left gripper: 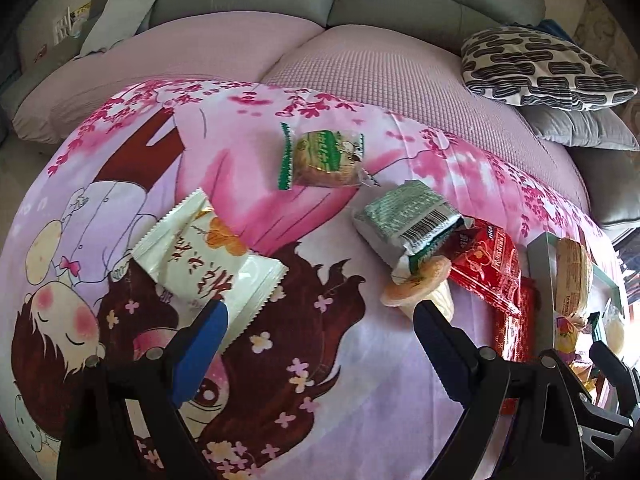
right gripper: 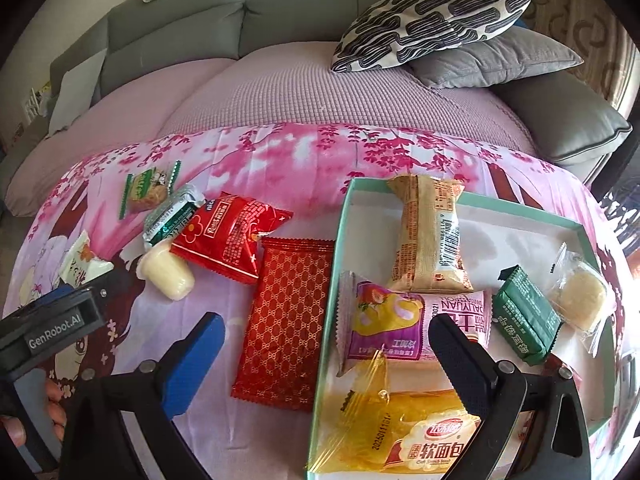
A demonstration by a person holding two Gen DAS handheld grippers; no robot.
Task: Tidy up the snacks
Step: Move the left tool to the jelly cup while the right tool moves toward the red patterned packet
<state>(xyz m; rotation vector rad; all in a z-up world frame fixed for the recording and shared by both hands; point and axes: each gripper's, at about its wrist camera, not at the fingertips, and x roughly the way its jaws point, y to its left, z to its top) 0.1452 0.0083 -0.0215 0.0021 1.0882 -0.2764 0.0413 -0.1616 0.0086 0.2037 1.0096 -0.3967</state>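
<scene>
The left claw [left gripper: 320,318] is spread wide and holds nothing above a pink cartoon-print cloth [left gripper: 360,380] covering the worktop; a cream plastic snack packet [left gripper: 208,256] lies just beside its blue finger [left gripper: 202,354], and a small jelly cup [left gripper: 416,290] just ahead of its black one. The right claw [right gripper: 326,340] is also wide open and empty, straddling the near wall of a shallow teal-rimmed white box [right gripper: 328,288]. A red patterned foil packet [right gripper: 286,316] lies between its fingers outside the box, a purple bread packet [right gripper: 392,320] inside.

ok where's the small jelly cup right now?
The jelly cup is still outside the tray, lying on its side on the pink sheet left of centre in the right wrist view, touching the silver-green packet and the red packet.
</scene>
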